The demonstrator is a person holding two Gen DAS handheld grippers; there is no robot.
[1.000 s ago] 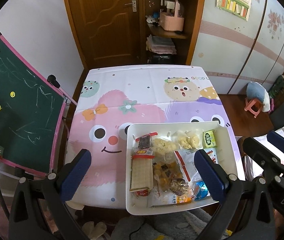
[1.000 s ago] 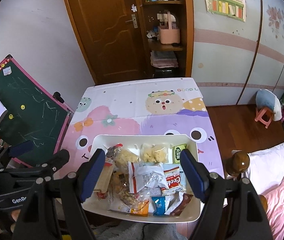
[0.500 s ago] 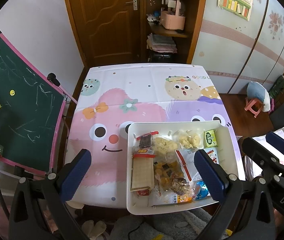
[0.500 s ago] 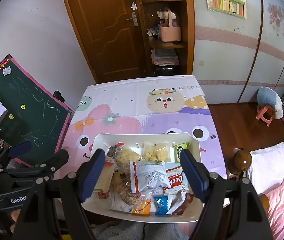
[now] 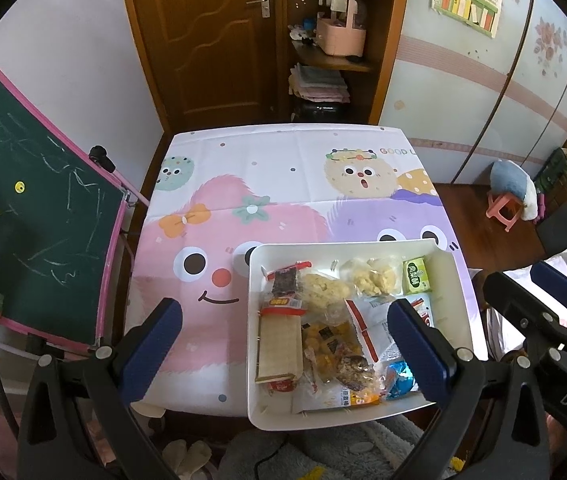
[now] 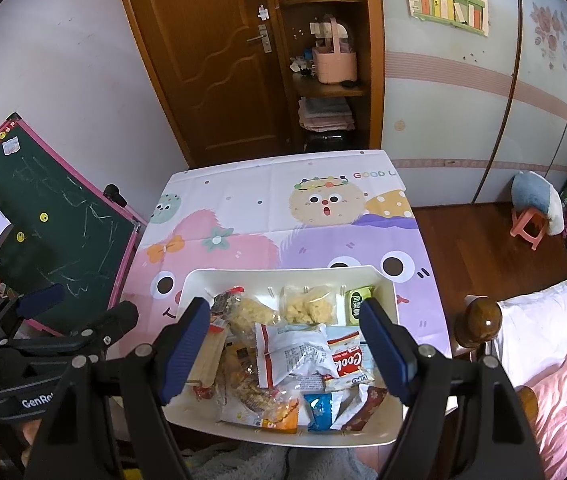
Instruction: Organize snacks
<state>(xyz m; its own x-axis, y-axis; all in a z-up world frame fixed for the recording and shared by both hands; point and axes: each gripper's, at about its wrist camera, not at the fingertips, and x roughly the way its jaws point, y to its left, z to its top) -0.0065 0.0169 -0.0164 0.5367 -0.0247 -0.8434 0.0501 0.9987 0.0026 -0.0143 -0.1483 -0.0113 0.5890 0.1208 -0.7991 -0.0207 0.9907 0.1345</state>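
A white tray (image 5: 453, 276) (image 6: 383, 280) full of mixed snack packets sits at the near right of the cartoon tablecloth. In it lie a cracker pack (image 5: 279, 344), yellow puffs (image 5: 369, 278), a green packet (image 5: 415, 276) (image 6: 357, 304), a white-red bag (image 6: 291, 354) and a blue packet (image 6: 319, 406). My left gripper (image 5: 283, 346) is open and empty, held high above the tray's left part. My right gripper (image 6: 285, 346) is open and empty, high above the tray's middle.
The table (image 5: 283, 168) carries a pink and purple cartoon cloth. A green chalkboard (image 5: 31, 208) leans at the left. A wooden door and shelf (image 5: 323, 40) stand behind. A pink stool (image 5: 505, 210) and a bed (image 6: 555, 340) are at the right.
Both grippers have shifted slightly; the view has crept a little higher over the table. The tray and snacks have not moved.
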